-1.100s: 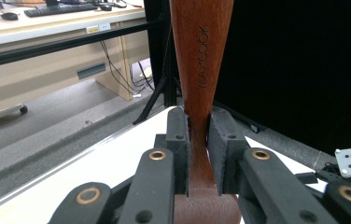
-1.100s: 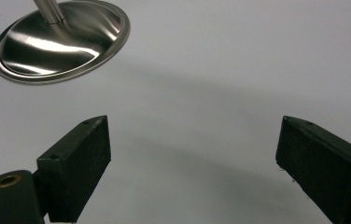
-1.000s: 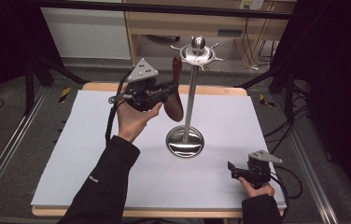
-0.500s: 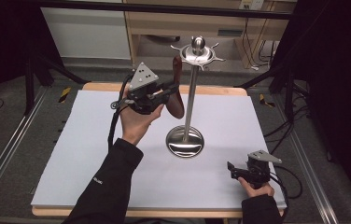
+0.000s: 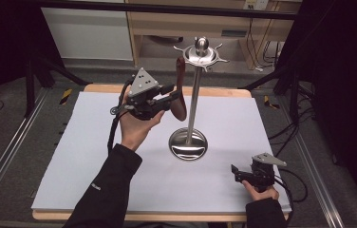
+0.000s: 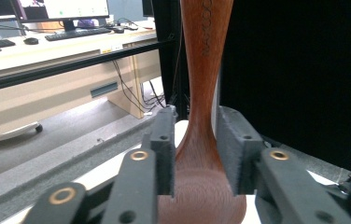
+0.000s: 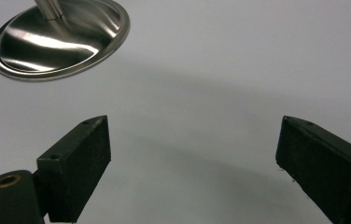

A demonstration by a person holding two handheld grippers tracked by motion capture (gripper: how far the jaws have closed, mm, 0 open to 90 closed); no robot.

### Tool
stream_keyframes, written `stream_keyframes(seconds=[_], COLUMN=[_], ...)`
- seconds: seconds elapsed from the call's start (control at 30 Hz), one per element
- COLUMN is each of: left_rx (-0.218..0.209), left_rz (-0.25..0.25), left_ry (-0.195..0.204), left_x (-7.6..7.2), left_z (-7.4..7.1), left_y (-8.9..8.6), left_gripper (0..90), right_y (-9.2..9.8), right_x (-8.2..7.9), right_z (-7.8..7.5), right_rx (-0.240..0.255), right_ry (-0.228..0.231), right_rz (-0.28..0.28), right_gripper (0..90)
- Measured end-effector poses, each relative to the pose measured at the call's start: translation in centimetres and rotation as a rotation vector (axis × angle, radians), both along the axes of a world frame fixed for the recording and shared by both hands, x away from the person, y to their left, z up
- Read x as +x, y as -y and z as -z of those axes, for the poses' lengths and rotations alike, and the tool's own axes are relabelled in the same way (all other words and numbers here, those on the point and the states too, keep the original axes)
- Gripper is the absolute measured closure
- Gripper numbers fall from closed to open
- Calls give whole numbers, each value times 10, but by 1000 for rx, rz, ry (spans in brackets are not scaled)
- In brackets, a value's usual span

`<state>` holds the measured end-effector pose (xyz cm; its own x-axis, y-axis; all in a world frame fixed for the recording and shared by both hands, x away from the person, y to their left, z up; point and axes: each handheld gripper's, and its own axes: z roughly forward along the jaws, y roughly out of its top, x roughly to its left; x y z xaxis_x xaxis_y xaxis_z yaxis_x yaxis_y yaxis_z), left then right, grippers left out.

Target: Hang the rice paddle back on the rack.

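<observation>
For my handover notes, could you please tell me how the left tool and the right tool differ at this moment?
The left tool is raised above the table beside the metal stand; the right tool sits low near the white mat's front right corner. The left is shut on the wooden utensil, held upright; the right is open and empty. Both have black jaws and a grey three-cornered plate on top.

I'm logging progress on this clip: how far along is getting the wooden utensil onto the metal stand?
Done: left gripper has the wooden utensil lifted beside the stand. In hand: raising it toward the hooks. Left: hanging it, releasing. Right gripper rests open.
</observation>
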<state>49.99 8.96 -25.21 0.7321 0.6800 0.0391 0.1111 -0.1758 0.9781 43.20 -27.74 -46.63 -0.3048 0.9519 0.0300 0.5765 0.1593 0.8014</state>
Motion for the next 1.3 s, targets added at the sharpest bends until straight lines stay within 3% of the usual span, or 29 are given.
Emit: stream_keyframes(seconds=[0.2, 0.43, 0.67, 0.77, 0.97, 1.3], left_rx=[-2, 1, 30, 36, 63, 104], left_rz=[-1, -2, -17, -26, -51, -113], left_ry=[3, -30, -75, -113, -164, -231], left_x=[-8, -16, -28, -35, -40, -46], left_z=[5, 23, 54, 74, 106, 146], left_y=[-16, -40, -61, -71, -85, -115], left_gripper=[583, 529, 489, 482, 469, 443], right_y=[-1, 0, -2, -1, -1, -2], right_x=[0, 0, -1, -1, -1, -2], right_z=[0, 0, 1, 1, 1, 2], right_rx=[7, -4, 0, -6, -14, -22], right_ry=[-8, -4, -14, -7, -9, -16], right_rz=[1, -1, 7, 3, 1, 2], right_gripper=[105, 105, 106, 105, 105, 105])
